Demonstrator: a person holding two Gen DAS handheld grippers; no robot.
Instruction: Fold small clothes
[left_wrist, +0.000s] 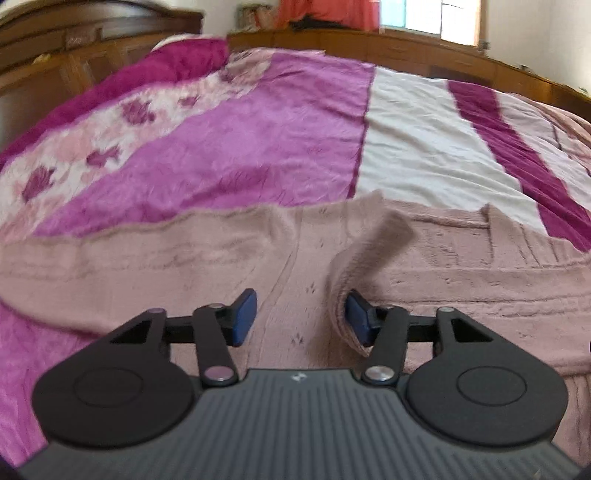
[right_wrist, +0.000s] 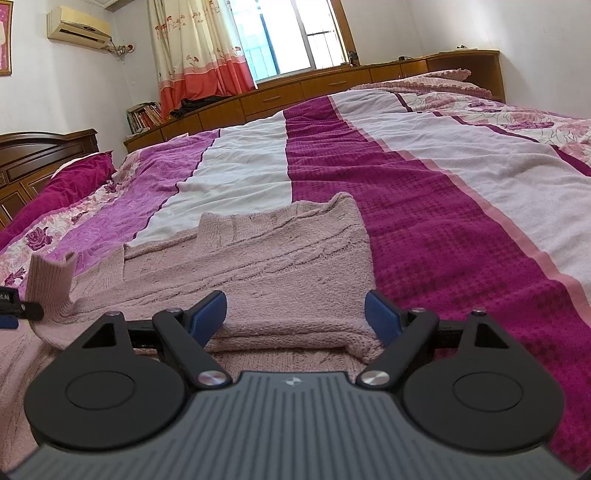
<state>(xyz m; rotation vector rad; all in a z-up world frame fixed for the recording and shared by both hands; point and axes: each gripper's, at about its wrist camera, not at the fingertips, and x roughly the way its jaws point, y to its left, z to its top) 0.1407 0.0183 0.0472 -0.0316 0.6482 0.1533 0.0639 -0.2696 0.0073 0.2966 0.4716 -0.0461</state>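
Currently your left gripper (left_wrist: 301, 319) stands part open above the pink knitted sweater (left_wrist: 207, 266), its pads clear of the cloth; a raised sleeve cuff (left_wrist: 373, 247) lies just beside the right-hand pad, unheld. Your right gripper (right_wrist: 295, 317) stands wide, straddling the sweater's folded edge without pressing it. That sweater lies spread on the striped bedspread (right_wrist: 424, 192).

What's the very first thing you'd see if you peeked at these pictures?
A fuzzy pink sweater spread on a bed with a bright purple, white and magenta striped blanket. One sleeve cuff sticks up beside the open left gripper. The right gripper gapes wide over the sweater's folded edge.
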